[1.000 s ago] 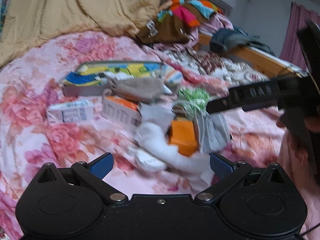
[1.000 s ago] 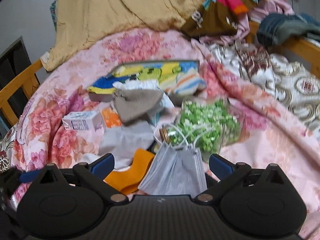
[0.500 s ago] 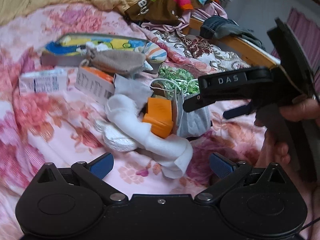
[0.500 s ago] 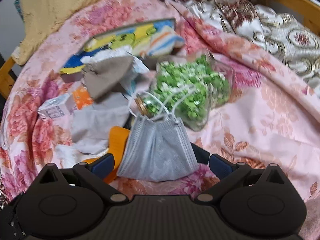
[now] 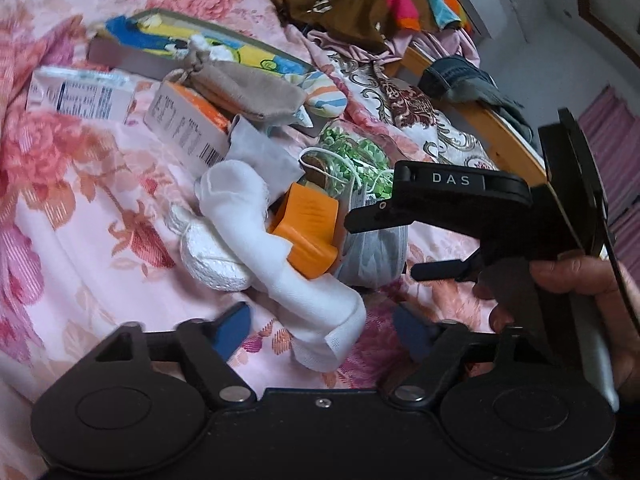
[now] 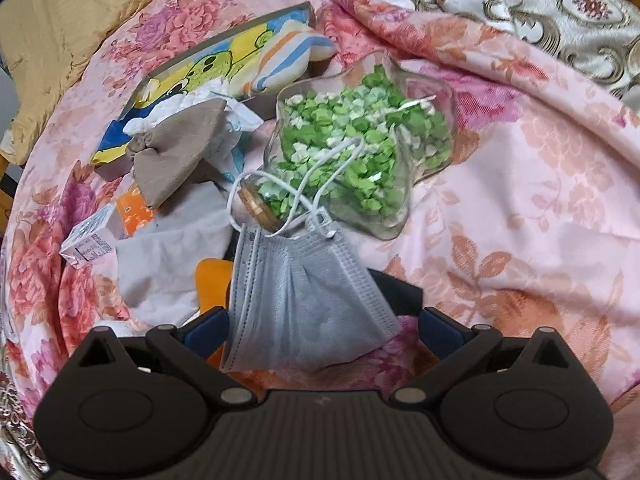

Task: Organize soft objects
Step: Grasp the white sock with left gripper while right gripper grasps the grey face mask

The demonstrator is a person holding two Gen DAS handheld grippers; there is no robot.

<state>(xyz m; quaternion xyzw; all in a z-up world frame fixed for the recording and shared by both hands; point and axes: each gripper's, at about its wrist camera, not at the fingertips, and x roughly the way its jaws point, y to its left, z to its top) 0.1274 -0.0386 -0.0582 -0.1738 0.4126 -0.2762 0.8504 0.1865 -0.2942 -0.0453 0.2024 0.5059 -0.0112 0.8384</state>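
A pile lies on the pink floral bedspread (image 5: 72,208). In the left wrist view a long white sock (image 5: 264,248) runs down to my open left gripper (image 5: 320,330), its lower end between the blue pads. A grey face mask (image 6: 304,296) lies between the pads of my open right gripper (image 6: 324,328); its white loops drape over a glass jar of green paper stars (image 6: 360,152). The right gripper shows in the left wrist view (image 5: 380,240), above the mask (image 5: 372,256). A tan drawstring pouch (image 5: 244,88), a grey cloth (image 6: 172,256) and a striped sock (image 6: 292,56) lie nearby.
An orange plastic piece (image 5: 310,232) sits between sock and mask. Two small cartons (image 5: 80,96) (image 5: 188,128) and a flat cartoon-print box (image 6: 208,72) lie behind. Bright clothes (image 5: 380,0) and a wooden bed rail (image 5: 508,148) are at the back.
Both grippers have moved forward and down toward the pile. The sock end now lies between the left pads and the mask between the right pads. Both stay open.
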